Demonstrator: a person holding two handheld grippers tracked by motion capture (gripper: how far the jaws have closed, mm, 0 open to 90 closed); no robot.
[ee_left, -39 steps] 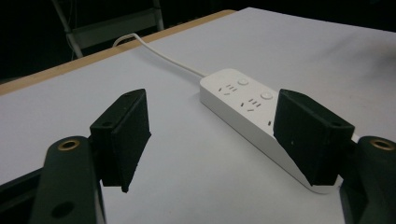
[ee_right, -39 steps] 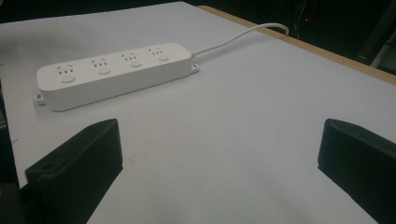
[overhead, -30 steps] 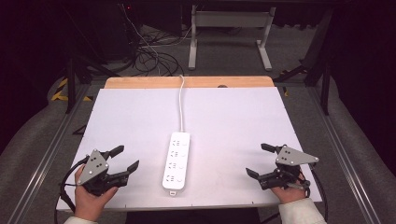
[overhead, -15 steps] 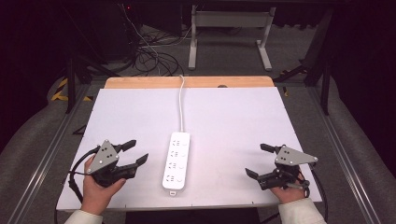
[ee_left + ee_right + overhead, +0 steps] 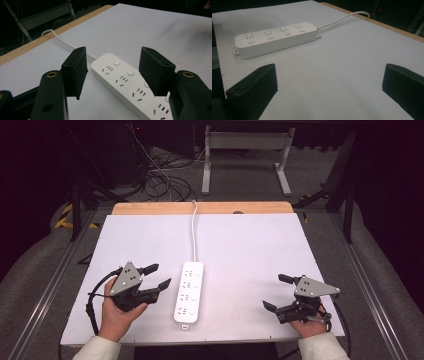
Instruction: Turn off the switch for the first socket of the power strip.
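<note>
Table (image 5: 240, 245): a white sheet over a wooden top, whose bare wooden edge shows on the far side, beyond both pairs of jaws.
Power strip (image 5: 189, 291): white, with four sockets in a row and a round button by each; it lies flat on the sheet between the two grippers, just beyond the left jaw tips and well apart from the right ones. In the left gripper view (image 5: 130, 85) its far end shows through the gap between the jaws and the rest runs under the right-hand jaw; nothing touches it.
Cord (image 5: 194, 232): white, leaving the strip's far end and running away from both grippers over the wooden edge.
Left gripper (image 5: 156, 276): held in the person's left hand, tips aimed at the strip's near half. Its jaws have just been closing a little, yet stand clearly spread, with nothing pinched between the pads.
Right gripper (image 5: 278, 292): held in the right hand near the table's near right corner, tips pointing toward the strip. Jaws spread wide, with bare sheet between them; in its own view the strip (image 5: 275, 38) lies well ahead of the jaws, to their left.
</note>
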